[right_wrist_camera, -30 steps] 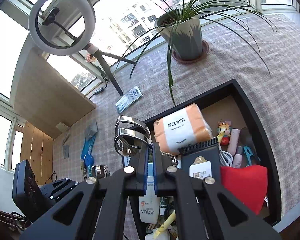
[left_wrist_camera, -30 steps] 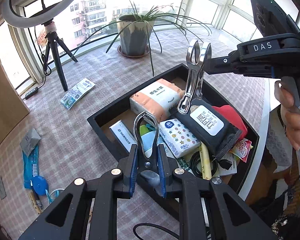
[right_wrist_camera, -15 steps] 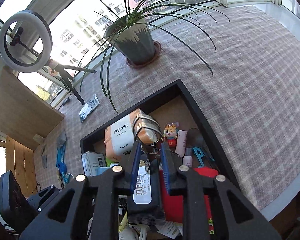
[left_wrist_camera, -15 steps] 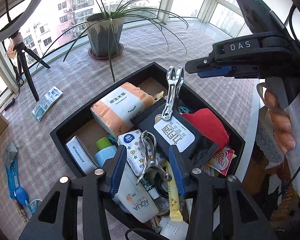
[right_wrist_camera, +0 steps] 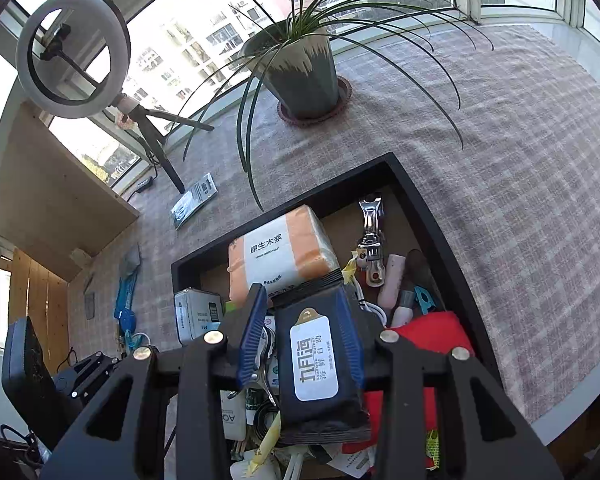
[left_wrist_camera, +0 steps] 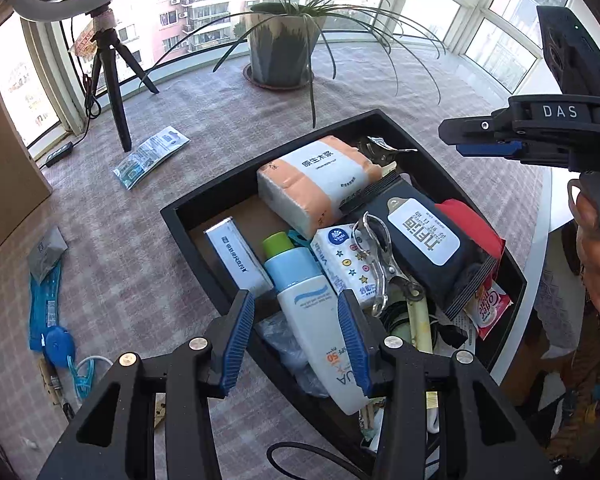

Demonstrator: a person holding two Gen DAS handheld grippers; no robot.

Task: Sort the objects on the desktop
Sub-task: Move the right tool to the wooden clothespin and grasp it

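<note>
Steel clips (left_wrist_camera: 374, 256) lay loose in the crowded tray (left_wrist_camera: 204, 204); both grippers, left (left_wrist_camera: 296, 338) and right (right_wrist_camera: 300, 334), gaped empty, so items piled at the rim risked spilling.

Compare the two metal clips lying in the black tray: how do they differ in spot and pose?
The near metal clip lies on top of the star-print pack, beside the dark wipes pack; the far metal clip lies in the tray's back corner, behind the orange tissue pack. The near one rests on clutter, the far one lower on the tray floor. Both are shiny steel spring clips, and neither is gripped.
</note>
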